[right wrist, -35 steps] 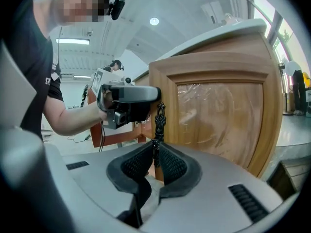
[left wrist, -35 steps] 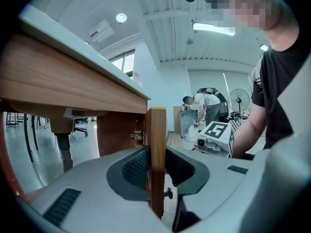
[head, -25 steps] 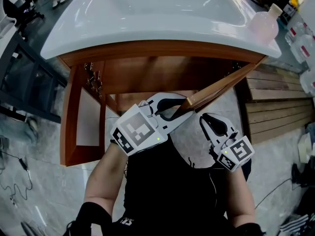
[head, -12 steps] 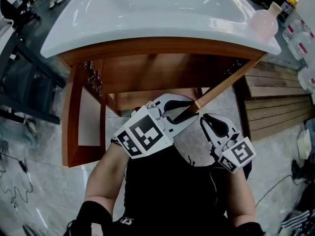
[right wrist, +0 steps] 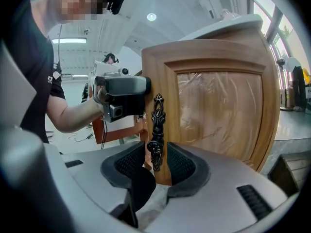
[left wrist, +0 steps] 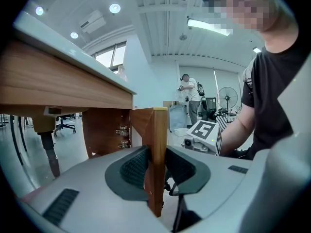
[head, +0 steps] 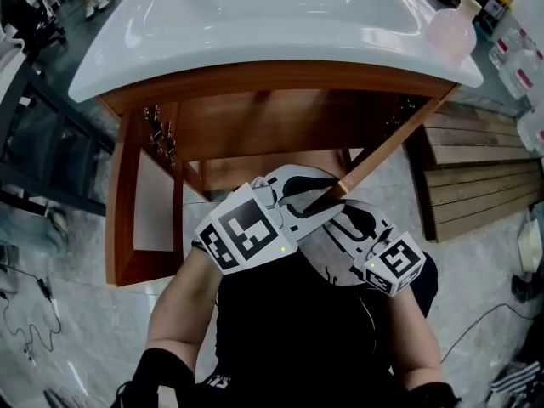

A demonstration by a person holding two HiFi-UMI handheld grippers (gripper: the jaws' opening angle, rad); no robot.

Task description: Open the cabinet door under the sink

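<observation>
- Wood, warm brown and smooth, formed the cabinet (head: 280, 83) beneath a glossy white sink (head: 212, 66). Its cabinet door (head: 384, 145) stood swung well out from the frame, with the thin free edge toward the person.
- Left gripper (head: 316, 195) straddled that free edge. Its ribbed dark pads (left wrist: 133, 166) pressed on the two flat faces of the board, though the jaws had just been easing a little wider.
- Right gripper (head: 350, 218) sat near the left one, at the door's front face. Its jaws had just been opening and stood apart, gripping nothing.
- Between those parted jaws hung the lower end of a black, ornate cast-metal handle (right wrist: 156, 130), slim and upright, with a gap to each pad.
- The door's front showed a raised frame around a recessed panel with a wrinkled, glossy sheen.
- Small metal hinges (head: 160, 134) glinted on a wooden panel at the cabinet's left side.
</observation>
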